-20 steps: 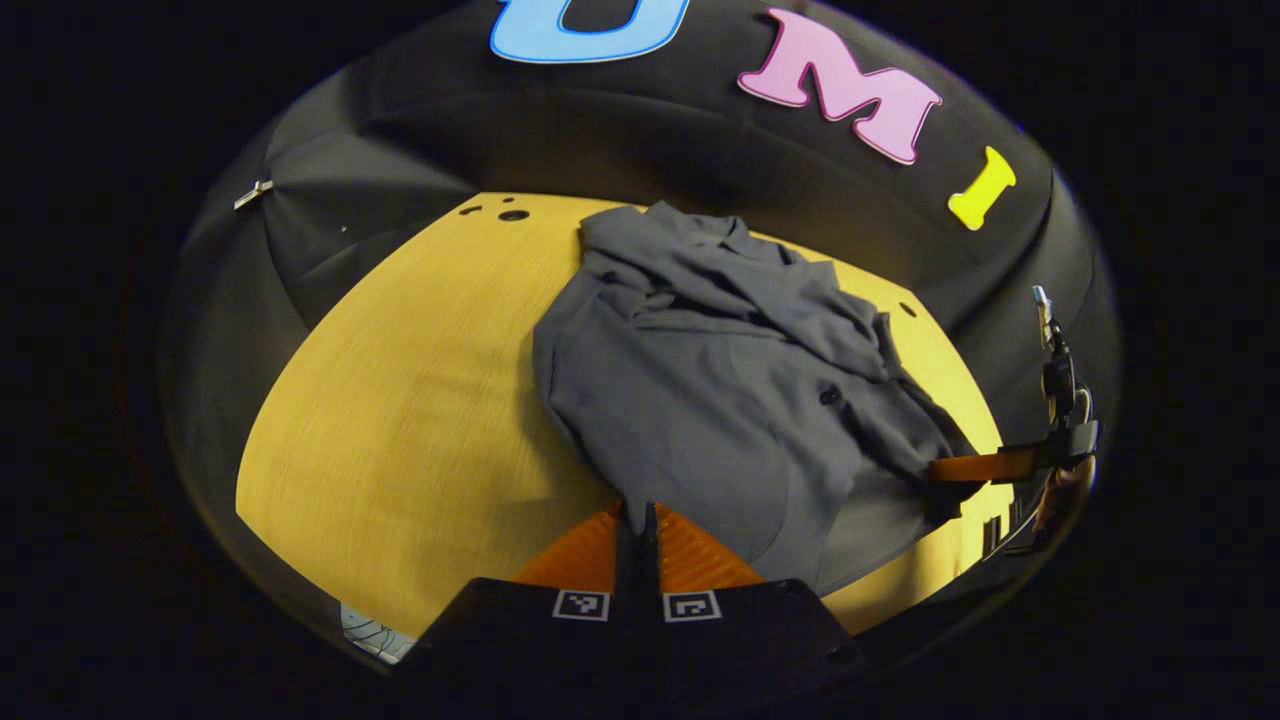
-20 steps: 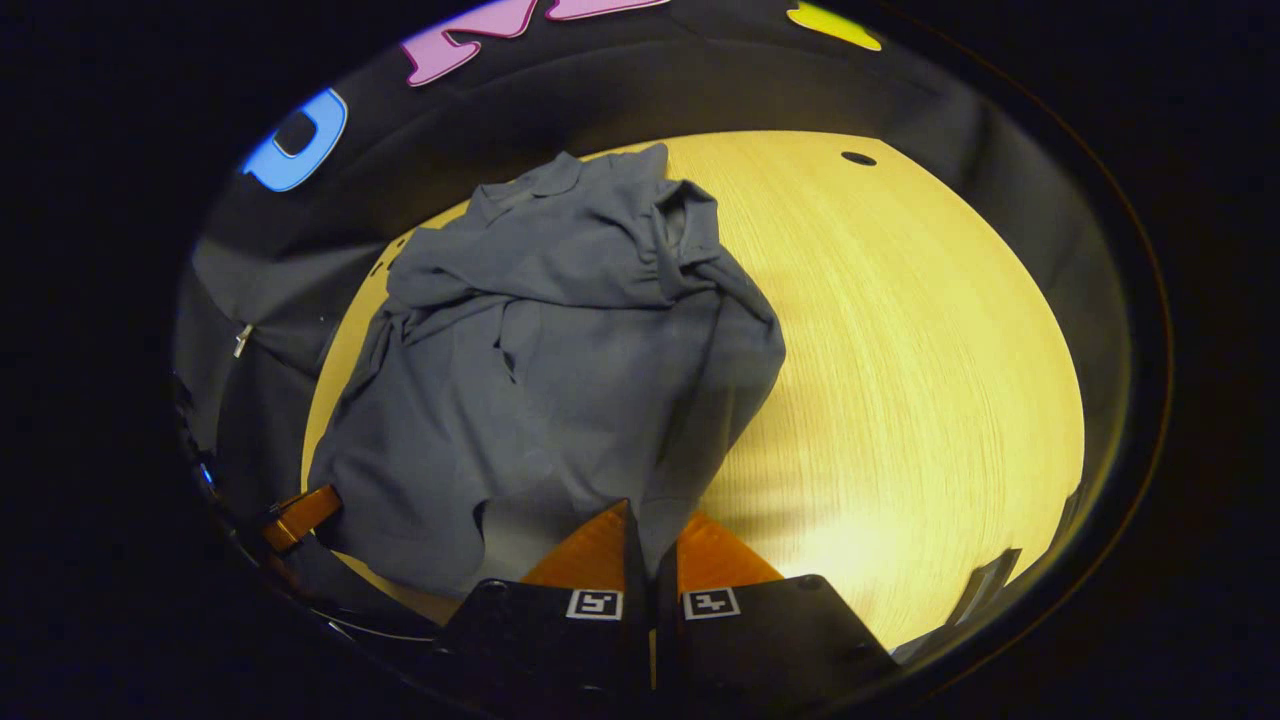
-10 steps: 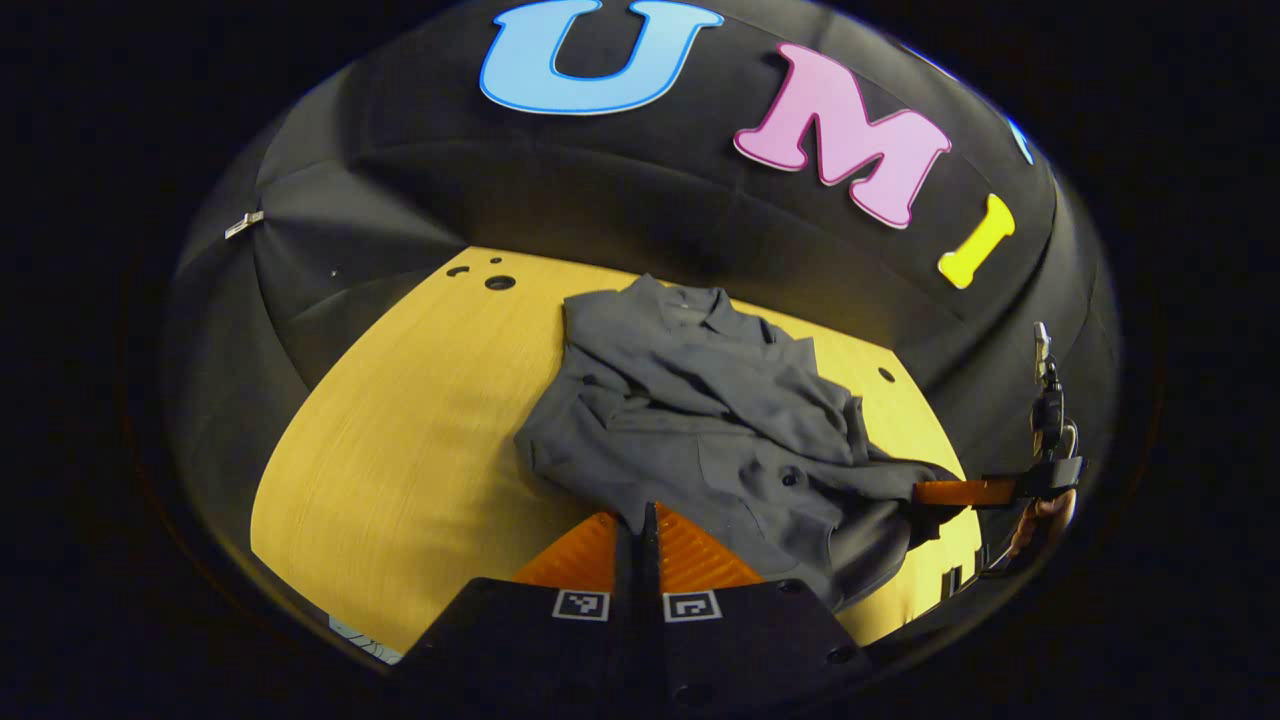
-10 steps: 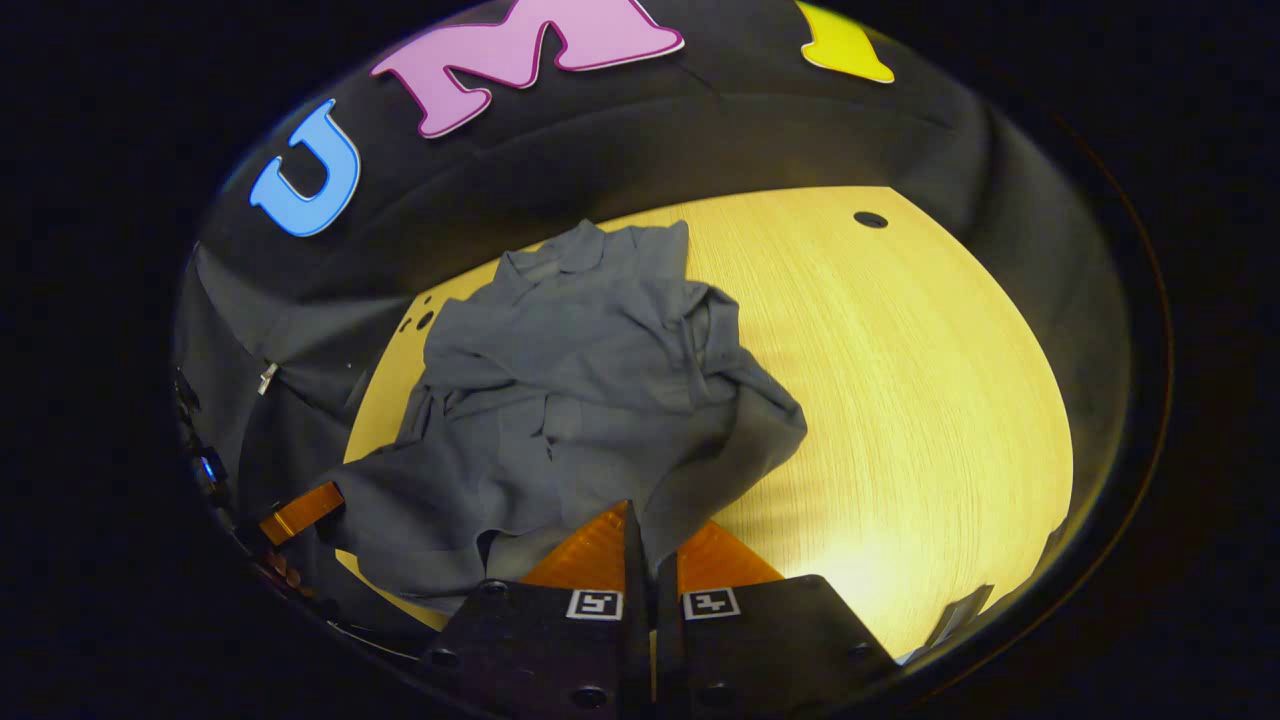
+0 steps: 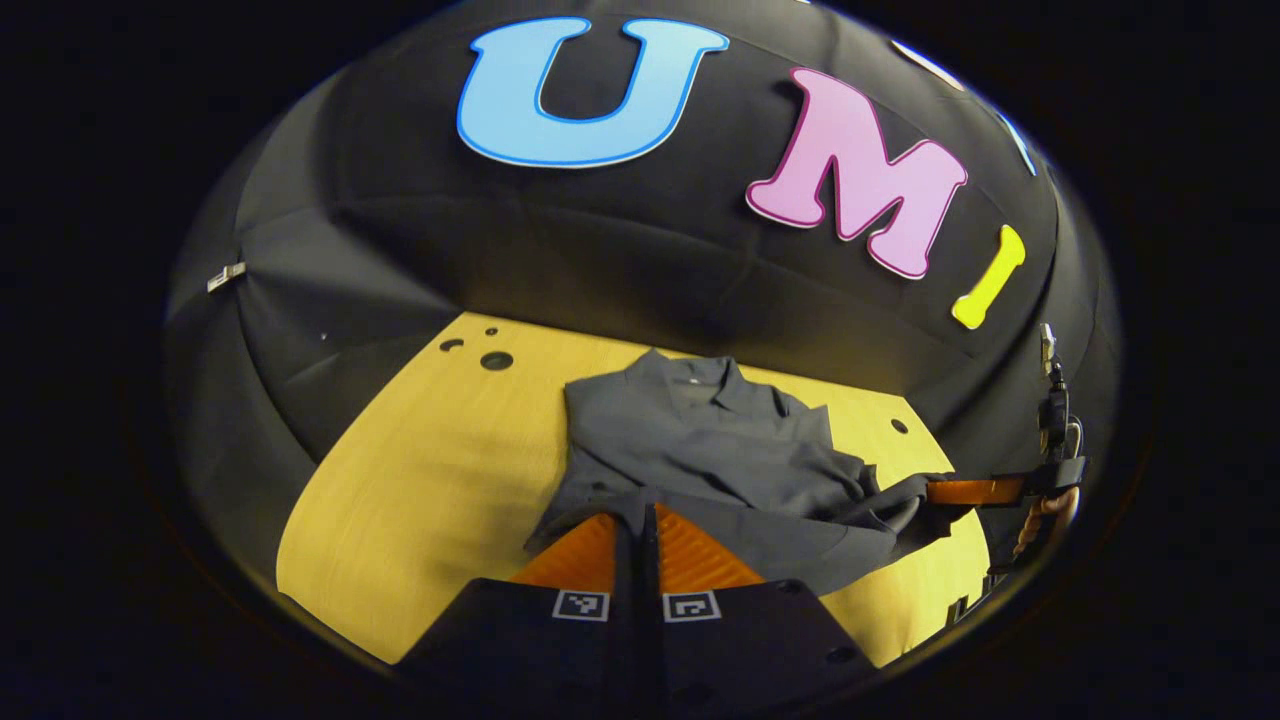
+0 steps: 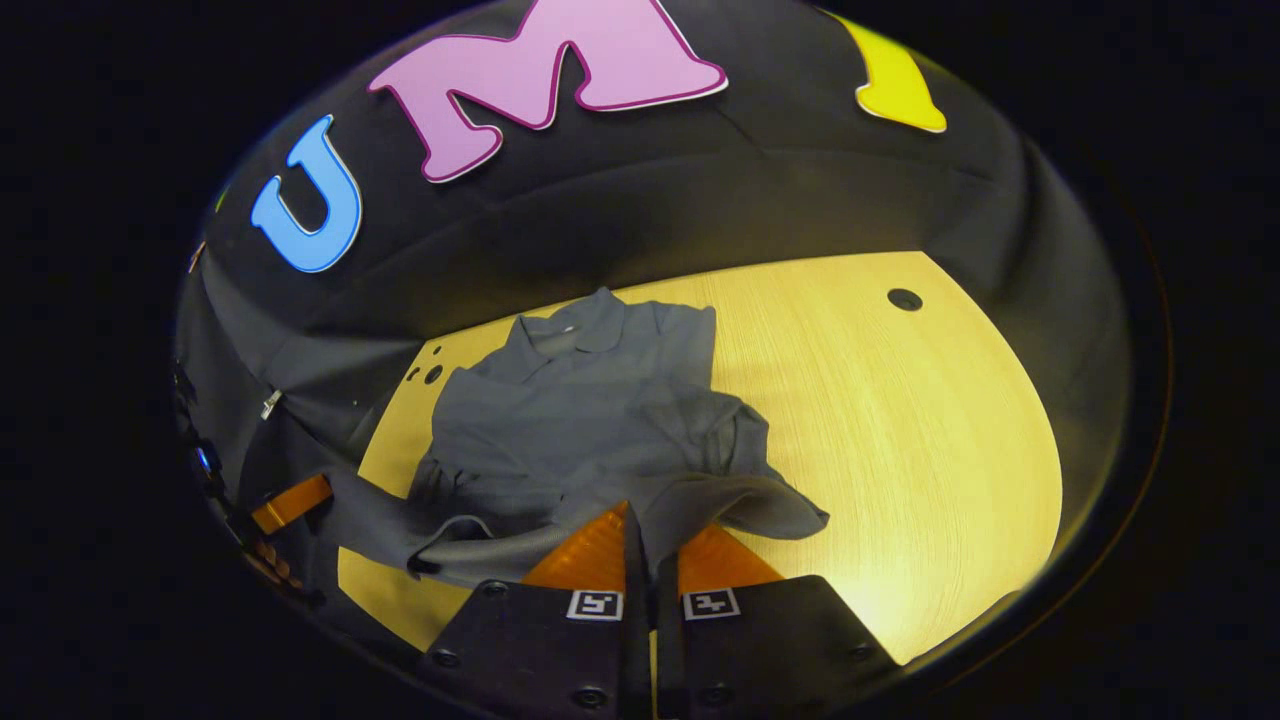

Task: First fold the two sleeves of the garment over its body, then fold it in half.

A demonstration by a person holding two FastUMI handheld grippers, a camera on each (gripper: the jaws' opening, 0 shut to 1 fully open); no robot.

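A grey collared shirt (image 5: pixel 700 450) lies on the yellow wooden table (image 5: pixel 420 480), collar (image 5: pixel 690 375) at the far end, sleeves bunched across its body. My left gripper (image 5: pixel 640 512) is shut on the left corner of the shirt's near hem and holds it raised. In the right gripper view, my right gripper (image 6: pixel 640 512) is shut on the other hem corner of the shirt (image 6: pixel 580 420), also lifted. The hem hangs slack between them. Each gripper shows at the other view's edge: the right one (image 5: pixel 965 491) and the left one (image 6: pixel 290 503).
The table (image 6: pixel 900 420) stretches bare to the right of the shirt, with a round hole (image 6: pixel 904 299) near its far edge. More small holes (image 5: pixel 496 360) sit at the far left corner. A hand (image 5: pixel 1045 508) holds the right gripper. Black cloth walls surround the table.
Both grippers have lifted the near hem off the table and carried it towards the collar. The shirt's lower half now rises off the table.
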